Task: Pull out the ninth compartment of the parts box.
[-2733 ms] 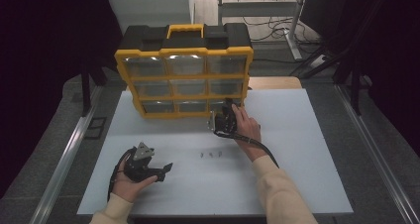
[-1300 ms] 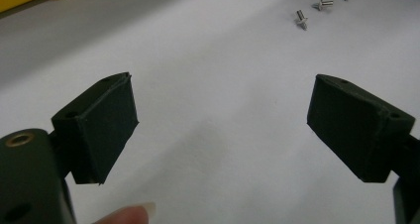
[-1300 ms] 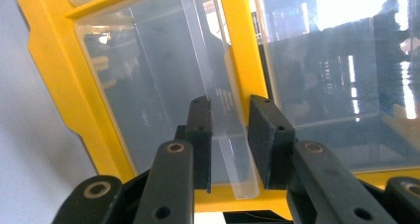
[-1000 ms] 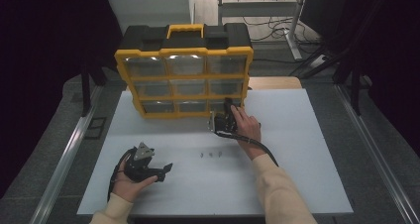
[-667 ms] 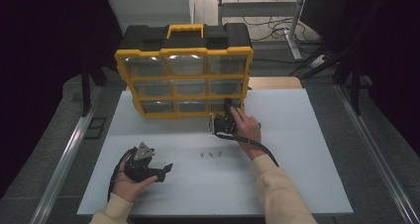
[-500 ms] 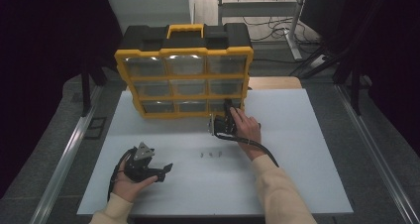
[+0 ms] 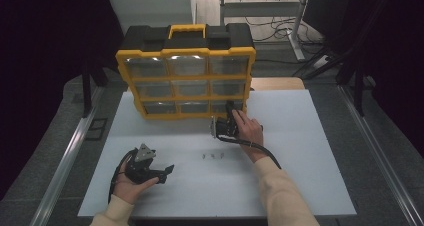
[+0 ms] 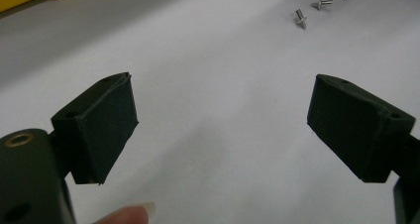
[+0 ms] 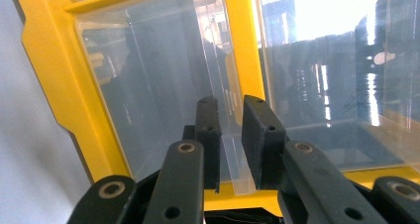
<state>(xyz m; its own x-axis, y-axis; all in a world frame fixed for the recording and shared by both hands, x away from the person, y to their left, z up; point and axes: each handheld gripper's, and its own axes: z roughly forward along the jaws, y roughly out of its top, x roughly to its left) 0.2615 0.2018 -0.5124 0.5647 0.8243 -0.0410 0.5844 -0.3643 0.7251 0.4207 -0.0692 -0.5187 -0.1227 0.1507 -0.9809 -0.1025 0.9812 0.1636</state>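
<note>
White foam-like board covers the table (image 7: 310,151), with dark floor and metal rails to either side.

Far left, near the board's front edge: the left gripper (image 7: 162,172), black with a grey three-cornered plate on top, lies in the person's upturned left hand (image 7: 131,182). It points toward the right along the board. In the left gripper view its two black padded jaws stand wide apart, bare white board between them, nothing held. A fingertip shows at the bottom edge of that view.

Centre of the board: three small silver screws (image 7: 212,156) lie in a short row, well apart from both grippers. The left gripper view has them at top right (image 8: 300,19), heads flared, lying on their sides.

Behind them stands the yellow-and-black plastic organiser case (image 7: 186,71), upright, handle on top, with a three-by-three grid of clear drawers facing the person.

Right of centre: the right gripper (image 7: 225,127), in the person's right hand (image 7: 247,131), is up against the case's bottom-right clear plastic drawer (image 9: 163,85). Its jaws have just been closing. In the right gripper view a clear upright tab of the drawer front stands in the narrow gap between the pads; they seem not quite to press on it, though glare makes this hard to judge. A black cable trails back from the gripper along the sleeve.
</note>
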